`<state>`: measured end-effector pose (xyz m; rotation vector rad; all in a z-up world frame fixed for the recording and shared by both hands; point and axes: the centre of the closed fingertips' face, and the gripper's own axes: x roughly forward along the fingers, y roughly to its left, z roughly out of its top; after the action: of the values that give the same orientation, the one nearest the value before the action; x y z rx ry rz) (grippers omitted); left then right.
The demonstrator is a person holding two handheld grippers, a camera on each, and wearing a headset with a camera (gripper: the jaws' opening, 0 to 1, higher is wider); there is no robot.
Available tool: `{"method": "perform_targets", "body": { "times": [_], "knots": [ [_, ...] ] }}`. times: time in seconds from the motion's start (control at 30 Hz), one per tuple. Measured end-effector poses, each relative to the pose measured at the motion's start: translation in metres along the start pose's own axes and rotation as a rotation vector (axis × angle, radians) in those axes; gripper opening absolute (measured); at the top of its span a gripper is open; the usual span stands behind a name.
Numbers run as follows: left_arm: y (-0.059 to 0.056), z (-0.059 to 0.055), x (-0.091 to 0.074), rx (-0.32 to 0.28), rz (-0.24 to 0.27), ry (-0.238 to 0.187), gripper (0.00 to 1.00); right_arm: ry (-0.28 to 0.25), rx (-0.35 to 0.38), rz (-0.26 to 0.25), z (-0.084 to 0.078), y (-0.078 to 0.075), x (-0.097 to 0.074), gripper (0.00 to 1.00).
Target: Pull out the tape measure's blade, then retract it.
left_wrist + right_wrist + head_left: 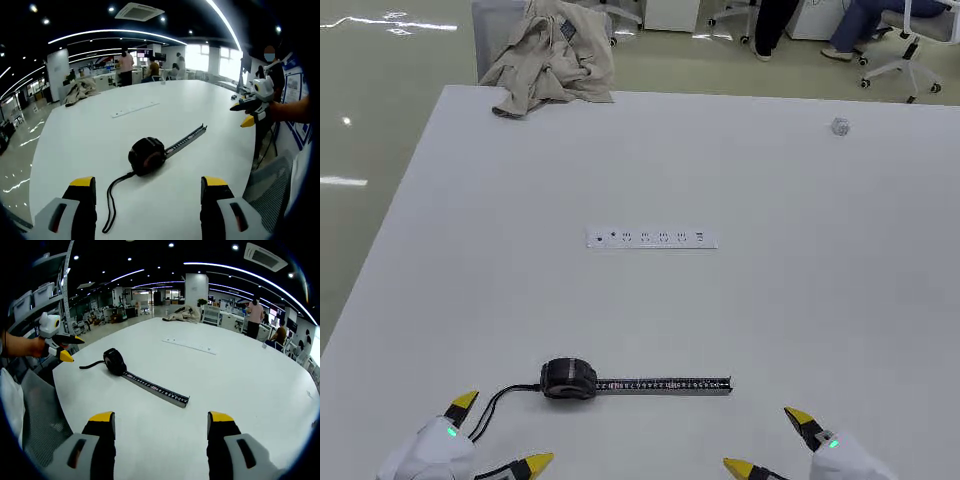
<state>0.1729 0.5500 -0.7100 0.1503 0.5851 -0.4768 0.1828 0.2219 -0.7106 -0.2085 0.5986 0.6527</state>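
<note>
Both pairs of jaws stand apart, holding nothing. In the head view, the left gripper [500, 432] and right gripper [768, 441] hover over the near edge of the bench [820, 300]. The tape measure [568, 379] lies just beyond them, its blade [665, 385] out toward the right and its cord [490, 408] trailing left. A power strip [651, 238] lies mid-bench, and a jacket [552, 55] is at the far left corner. In the left gripper view, the case sits ahead between the yellow tips, untouched. In the right gripper view, the blade's end lies ahead, and a hand [30, 346] holds the left gripper level beside the bench edge.

Bright overhead strip lights [120, 31], soft shadows, fisheye-bent edges.
</note>
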Motion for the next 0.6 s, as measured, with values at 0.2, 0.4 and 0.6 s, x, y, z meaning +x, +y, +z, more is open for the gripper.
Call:
{"method": "perform_targets", "body": {
  "times": [0.2,0.4,0.6],
  "knots": [
    [-0.008,-0.011,-0.013,-0.018,0.004,0.013,0.85,-0.017,0.026,-0.011,0.003,0.006,-0.006,0.83],
    [-0.012,-0.019,-0.024,-0.038,0.013,0.020,0.86,-0.024,0.027,-0.025,0.006,0.011,-0.013,0.88],
    [-0.013,-0.016,-0.032,-0.053,0.026,0.009,0.86,-0.022,0.035,-0.033,0.006,0.012,-0.020,0.90]
  ]
}}
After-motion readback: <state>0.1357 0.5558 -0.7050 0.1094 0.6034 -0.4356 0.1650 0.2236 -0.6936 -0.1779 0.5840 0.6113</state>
